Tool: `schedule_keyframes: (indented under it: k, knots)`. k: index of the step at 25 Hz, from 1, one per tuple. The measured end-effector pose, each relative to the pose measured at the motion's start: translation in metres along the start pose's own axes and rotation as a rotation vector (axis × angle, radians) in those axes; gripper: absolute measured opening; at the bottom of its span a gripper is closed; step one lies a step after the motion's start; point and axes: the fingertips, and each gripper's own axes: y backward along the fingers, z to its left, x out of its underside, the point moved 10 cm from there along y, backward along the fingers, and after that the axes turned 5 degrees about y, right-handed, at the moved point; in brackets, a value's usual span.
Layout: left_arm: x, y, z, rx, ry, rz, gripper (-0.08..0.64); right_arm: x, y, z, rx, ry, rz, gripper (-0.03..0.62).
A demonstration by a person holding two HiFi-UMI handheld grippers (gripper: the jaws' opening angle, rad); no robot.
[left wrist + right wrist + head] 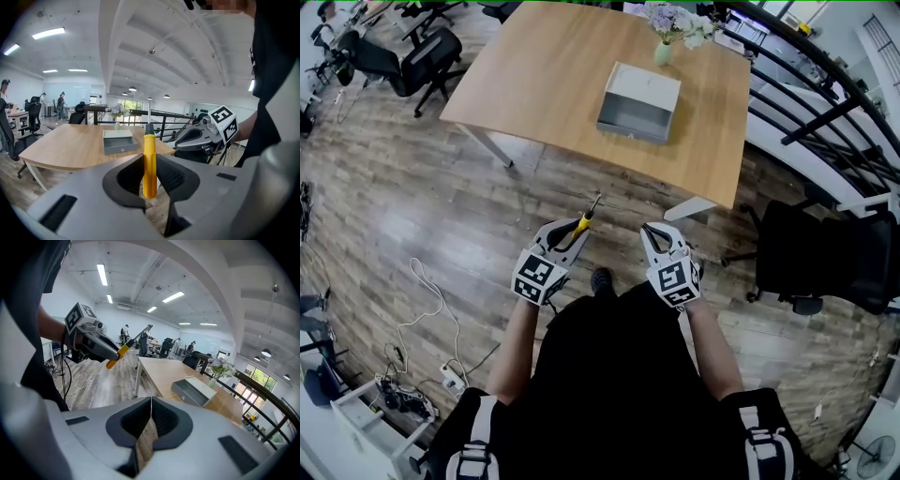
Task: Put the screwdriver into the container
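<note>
My left gripper point(568, 229) is shut on the yellow handle of the screwdriver point(585, 219), whose metal shaft points ahead toward the table. In the left gripper view the handle point(149, 150) stands upright, pinched between the pads. The grey open container point(638, 101) sits on the wooden table point(534, 66), well ahead of both grippers; it also shows as a box point(120, 141) in that view and again point(194, 391) in the right gripper view. My right gripper point(654, 230) is shut with nothing in it point(151, 401), level with the left, over the floor.
A vase of flowers point(666, 37) stands behind the container. Black office chairs point(422, 56) are at the far left and another point(825, 258) at the right. A dark railing point(806, 84) runs along the right. Cables and a power strip point(441, 370) lie on the floor at left.
</note>
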Motion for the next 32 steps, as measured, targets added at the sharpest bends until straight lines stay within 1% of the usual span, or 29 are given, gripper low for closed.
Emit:
schedule_keyframes:
  k: [6,10,15,19,25,32]
  knots:
    - [0.002,0.005,0.005,-0.003,0.009,-0.015,0.092,-0.005,-0.001,0.007,-0.011,0.020,0.001,0.026]
    - [0.001,0.003,0.005,-0.001,0.011,-0.012,0.092,-0.005,-0.001,0.003,-0.003,0.016,0.001,0.026]
    - [0.005,-0.002,0.011,-0.004,0.034,0.006,0.092,-0.003,-0.008,0.002,-0.020,0.005,0.009,0.026]
    - [-0.003,-0.019,0.020,-0.002,0.034,0.019,0.092,0.000,-0.017,-0.015,-0.022,0.003,0.019,0.026]
    - [-0.027,-0.054,0.036,0.015,0.019,0.027,0.092,-0.001,-0.035,-0.052,-0.013,-0.003,0.015,0.026]
    - [-0.052,-0.091,0.051,0.034,-0.002,0.049,0.092,0.003,-0.055,-0.091,-0.008,-0.033,0.025,0.026]
